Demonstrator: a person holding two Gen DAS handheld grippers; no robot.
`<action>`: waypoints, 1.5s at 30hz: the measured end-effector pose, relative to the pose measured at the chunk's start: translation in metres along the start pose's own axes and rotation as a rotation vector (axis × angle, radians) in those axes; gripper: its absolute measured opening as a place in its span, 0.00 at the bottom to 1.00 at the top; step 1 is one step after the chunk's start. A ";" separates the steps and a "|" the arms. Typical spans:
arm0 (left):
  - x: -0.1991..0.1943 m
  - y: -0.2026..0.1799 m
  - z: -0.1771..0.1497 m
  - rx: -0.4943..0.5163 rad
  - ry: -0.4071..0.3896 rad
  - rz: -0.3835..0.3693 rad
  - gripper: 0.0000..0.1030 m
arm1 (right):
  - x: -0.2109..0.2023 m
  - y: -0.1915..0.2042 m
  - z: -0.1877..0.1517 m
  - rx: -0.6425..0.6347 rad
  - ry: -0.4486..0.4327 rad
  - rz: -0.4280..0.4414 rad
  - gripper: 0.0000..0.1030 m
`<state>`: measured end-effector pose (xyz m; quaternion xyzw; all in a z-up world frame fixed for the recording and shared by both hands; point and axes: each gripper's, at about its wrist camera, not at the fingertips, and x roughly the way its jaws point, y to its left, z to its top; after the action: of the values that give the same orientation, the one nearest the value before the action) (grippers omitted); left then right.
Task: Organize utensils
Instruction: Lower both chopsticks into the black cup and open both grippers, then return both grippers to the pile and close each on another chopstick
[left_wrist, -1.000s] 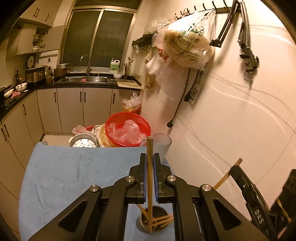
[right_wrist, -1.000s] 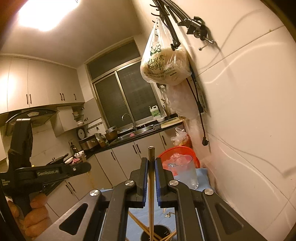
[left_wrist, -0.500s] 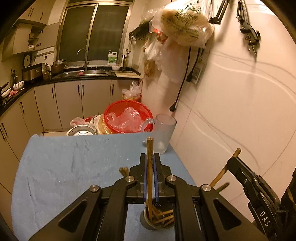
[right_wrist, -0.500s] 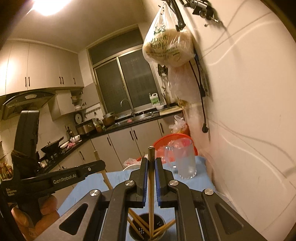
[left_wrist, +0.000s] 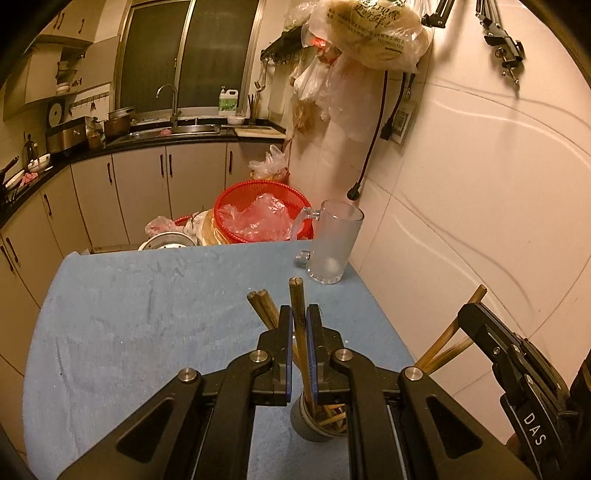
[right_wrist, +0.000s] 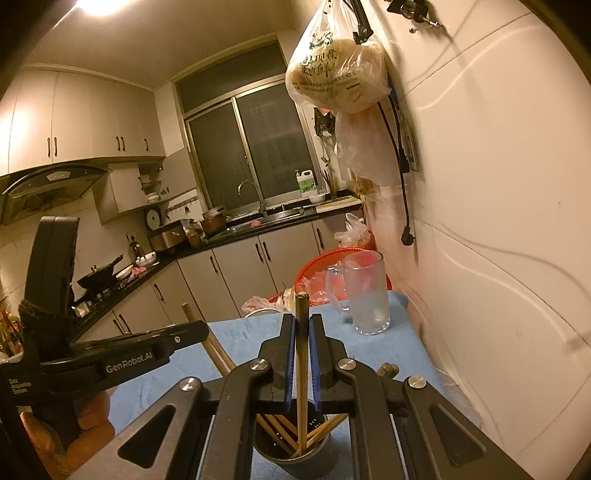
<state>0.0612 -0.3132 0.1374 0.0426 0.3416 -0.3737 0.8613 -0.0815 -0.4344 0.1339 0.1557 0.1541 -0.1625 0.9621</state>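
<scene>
My left gripper (left_wrist: 299, 325) is shut on an upright wooden chopstick (left_wrist: 297, 299), whose lower end reaches into a dark round utensil cup (left_wrist: 314, 428) standing on the blue cloth (left_wrist: 147, 317). Several more chopsticks (left_wrist: 264, 306) lean in that cup. In the right wrist view my right gripper (right_wrist: 302, 330) is shut on another upright chopstick (right_wrist: 302, 314), its lower end inside the same cup (right_wrist: 291, 448) among several chopsticks. The left gripper body (right_wrist: 110, 360) shows at the left there, and the right gripper body (left_wrist: 517, 391) at the right of the left wrist view.
A frosted glass mug (left_wrist: 332, 243) stands at the cloth's far right corner by the white wall (left_wrist: 480, 184). Behind the table are a red basket (left_wrist: 264, 210) with plastic bags and a metal pot (left_wrist: 166, 242). Bags hang on the wall above.
Both grippers have sunk toward the table with their chopsticks, whose lower ends now sit deeper in the cup. The mug and cloth fill more of each view.
</scene>
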 end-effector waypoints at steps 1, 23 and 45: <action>0.001 0.000 -0.001 0.000 0.002 0.000 0.08 | 0.001 0.000 -0.001 -0.001 0.002 -0.002 0.08; 0.001 0.002 -0.004 -0.014 0.014 0.017 0.08 | -0.003 -0.004 0.002 0.021 0.025 -0.012 0.09; -0.060 0.022 -0.017 -0.045 -0.056 0.055 0.24 | -0.073 0.013 0.003 0.047 -0.050 0.005 0.11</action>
<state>0.0373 -0.2547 0.1573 0.0221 0.3245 -0.3432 0.8811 -0.1423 -0.4042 0.1651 0.1743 0.1258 -0.1675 0.9621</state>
